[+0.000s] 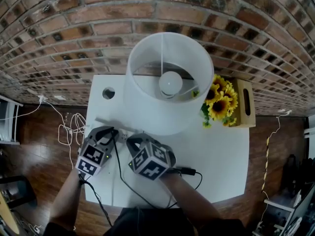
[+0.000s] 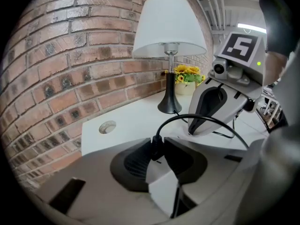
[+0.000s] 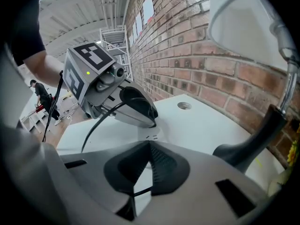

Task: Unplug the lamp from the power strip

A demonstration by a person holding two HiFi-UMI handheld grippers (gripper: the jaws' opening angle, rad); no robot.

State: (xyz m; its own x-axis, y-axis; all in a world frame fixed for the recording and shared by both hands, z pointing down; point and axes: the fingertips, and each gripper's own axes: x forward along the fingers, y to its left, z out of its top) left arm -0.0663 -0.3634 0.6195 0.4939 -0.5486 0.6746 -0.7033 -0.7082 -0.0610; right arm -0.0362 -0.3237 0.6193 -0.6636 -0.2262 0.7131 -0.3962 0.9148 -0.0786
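Plug (image 2: 155,150) w/ black cord pinched in L gripper (image 2: 157,142) jaws, atop power strip (image 2: 161,186) on white surface (image 2: 131,116); lamp (image 2: 168,27) stands behind. R gripper (image 3: 150,145) jaws closed, empty, just beside L.

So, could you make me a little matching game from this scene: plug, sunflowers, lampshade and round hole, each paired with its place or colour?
Things:
1 plug
2 sunflowers
3 lampshade
4 round hole

Descriptions:
A white
B in the tabletop, towards the brick wall
C between the jaws of the left tool
D in a wooden box

Pairs: 1-C, 2-D, 3-A, 4-B
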